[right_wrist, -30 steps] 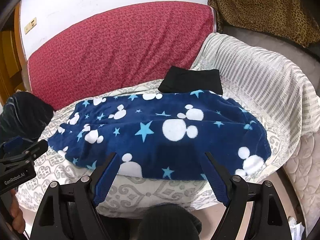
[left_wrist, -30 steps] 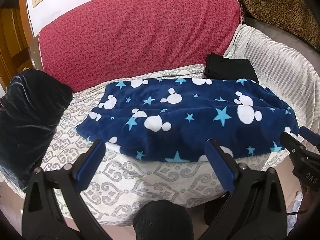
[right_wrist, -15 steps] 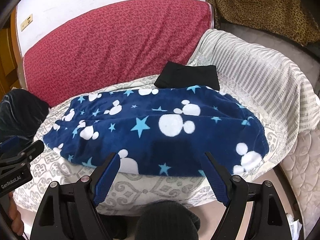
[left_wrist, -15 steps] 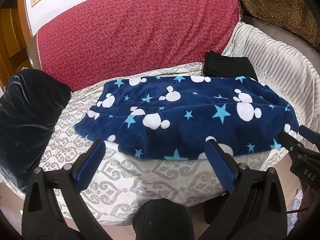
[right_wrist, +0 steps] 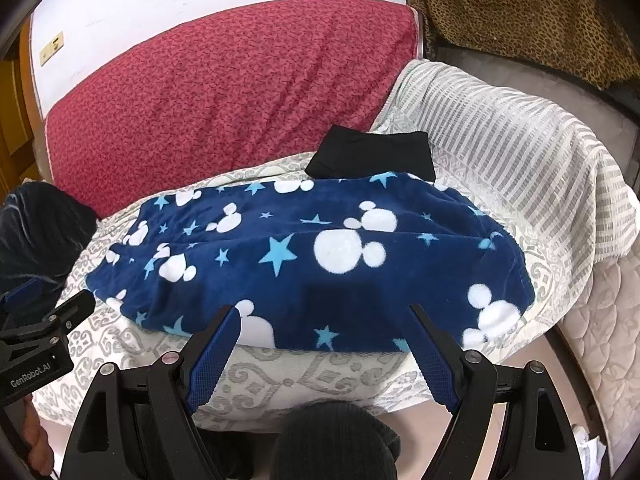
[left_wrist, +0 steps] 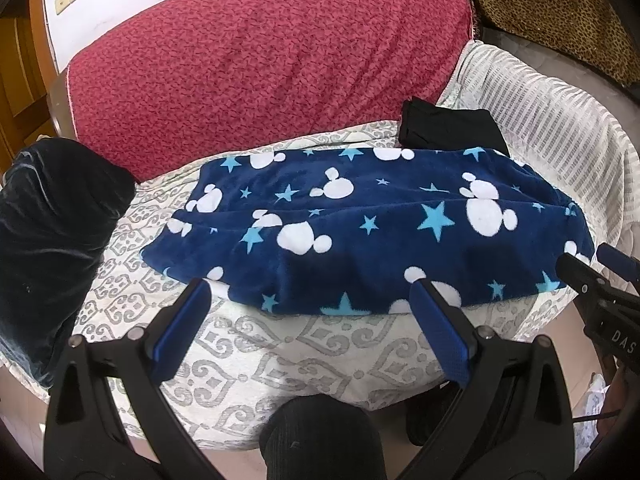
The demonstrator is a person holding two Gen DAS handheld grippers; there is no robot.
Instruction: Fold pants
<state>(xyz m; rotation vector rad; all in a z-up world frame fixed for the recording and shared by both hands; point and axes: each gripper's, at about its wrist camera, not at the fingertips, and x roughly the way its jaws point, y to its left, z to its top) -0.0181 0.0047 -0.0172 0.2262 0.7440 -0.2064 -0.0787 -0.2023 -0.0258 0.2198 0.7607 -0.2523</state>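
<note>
Both grippers, left [left_wrist: 308,306] and right [right_wrist: 322,330], hang spread wide and empty just short of the pants' [left_wrist: 372,232] near edge. Over the last second they have drawn back slightly, so more patterned cover [left_wrist: 280,344] shows in front of the pants. The pants lie already doubled lengthwise, it seems, just in front of the black cloth [right_wrist: 372,154]. A crosswise fold likely remains.

The pants [left_wrist: 360,232] look plush, matt fleece — the bed cover [left_wrist: 280,344] a flatter woven cloth, the cushion [left_wrist: 44,240] sheeny velvet.
</note>
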